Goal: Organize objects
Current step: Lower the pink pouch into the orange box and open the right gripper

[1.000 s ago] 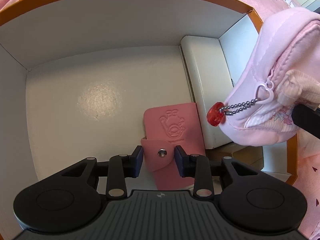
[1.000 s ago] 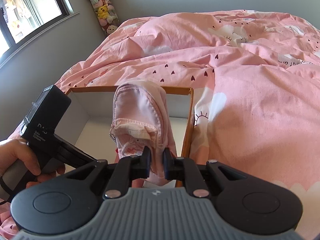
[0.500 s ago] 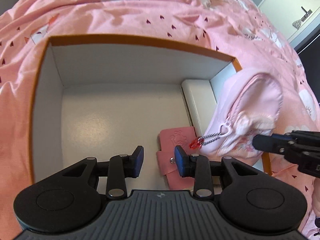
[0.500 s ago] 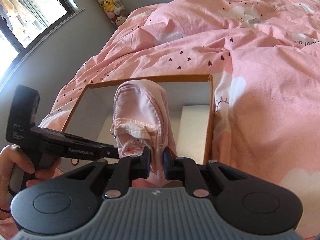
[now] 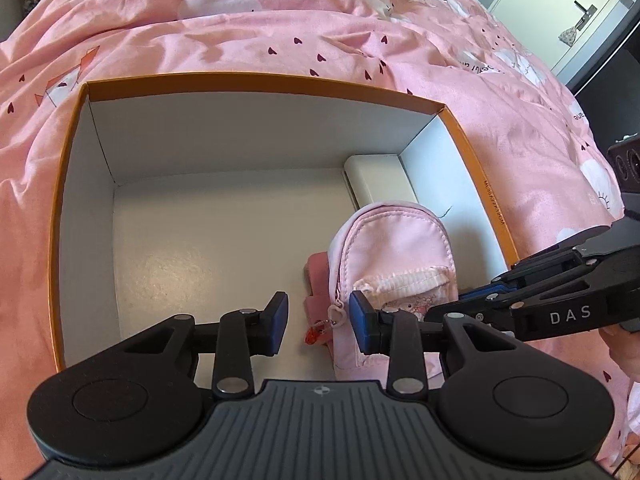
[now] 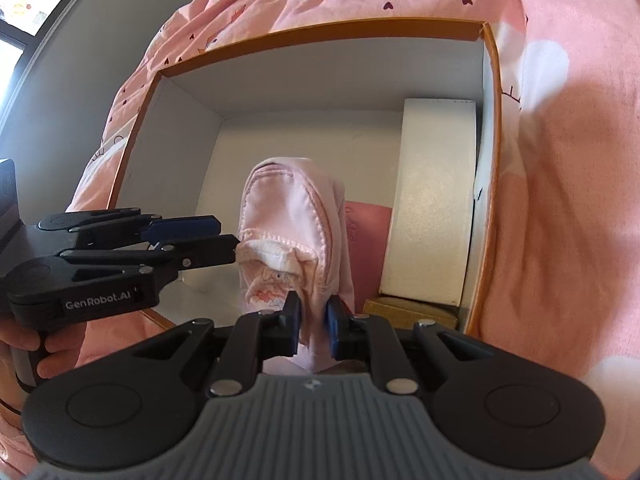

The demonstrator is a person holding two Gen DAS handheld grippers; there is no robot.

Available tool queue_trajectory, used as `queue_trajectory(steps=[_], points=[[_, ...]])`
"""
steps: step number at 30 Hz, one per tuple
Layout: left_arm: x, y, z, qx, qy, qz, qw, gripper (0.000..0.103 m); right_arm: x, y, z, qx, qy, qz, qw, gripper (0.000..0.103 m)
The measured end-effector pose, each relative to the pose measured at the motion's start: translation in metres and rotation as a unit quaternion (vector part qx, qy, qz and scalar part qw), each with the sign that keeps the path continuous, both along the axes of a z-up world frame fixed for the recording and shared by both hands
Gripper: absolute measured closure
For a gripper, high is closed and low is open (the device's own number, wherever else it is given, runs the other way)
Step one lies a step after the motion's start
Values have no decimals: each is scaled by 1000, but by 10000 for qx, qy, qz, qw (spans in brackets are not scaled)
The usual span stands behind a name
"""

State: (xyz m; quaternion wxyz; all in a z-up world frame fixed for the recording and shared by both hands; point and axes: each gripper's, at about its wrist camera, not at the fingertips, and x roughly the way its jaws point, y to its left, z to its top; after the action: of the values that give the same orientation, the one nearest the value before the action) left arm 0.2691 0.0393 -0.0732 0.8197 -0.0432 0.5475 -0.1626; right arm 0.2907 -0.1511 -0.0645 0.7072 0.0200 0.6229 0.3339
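A pale pink zip pouch [image 5: 392, 248] hangs inside the orange-rimmed white box [image 5: 260, 78], partly covering a pink snap card holder [image 5: 316, 272] on the box floor. My right gripper [image 6: 314, 316] is shut on the pouch's [image 6: 288, 208] lower edge and comes in from the right in the left wrist view [image 5: 460, 302]. A red bead [image 5: 313, 336] dangles from the pouch's zip chain. My left gripper [image 5: 318, 308] stands open above the box floor with nothing gripped. Seen from the right wrist, the left gripper [image 6: 226, 236] sits just left of the pouch.
A long white case [image 5: 380, 180] lies along the box's right wall. A small gold box [image 6: 408, 312] sits at its near end. The pink heart-print duvet [image 5: 280, 20] surrounds the box. A hand [image 6: 52, 356] holds the left gripper's handle. Bare box floor lies left of the pouch.
The right gripper has carried the pouch down into the box, over the card holder. The left gripper has risen and drawn back from the card holder it straddled.
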Motion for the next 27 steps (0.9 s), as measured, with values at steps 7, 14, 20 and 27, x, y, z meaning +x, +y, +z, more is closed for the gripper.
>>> queue_trajectory(steps=[7, 14, 20, 27], points=[[9, 1, -21, 100, 415, 191, 9989, 64, -8, 21, 2, -468, -548, 408, 9966, 79], [8, 8, -25, -19, 681, 336, 9971, 64, -5, 17, 5, -412, -604, 410, 9965, 78], [5, 5, -29, -68, 782, 240, 9966, 65, -6, 21, -9, -661, -638, 410, 9949, 86], [4, -4, -36, -269, 960, 79, 9950, 89, -13, 33, -18, -930, -847, 678, 9897, 89]])
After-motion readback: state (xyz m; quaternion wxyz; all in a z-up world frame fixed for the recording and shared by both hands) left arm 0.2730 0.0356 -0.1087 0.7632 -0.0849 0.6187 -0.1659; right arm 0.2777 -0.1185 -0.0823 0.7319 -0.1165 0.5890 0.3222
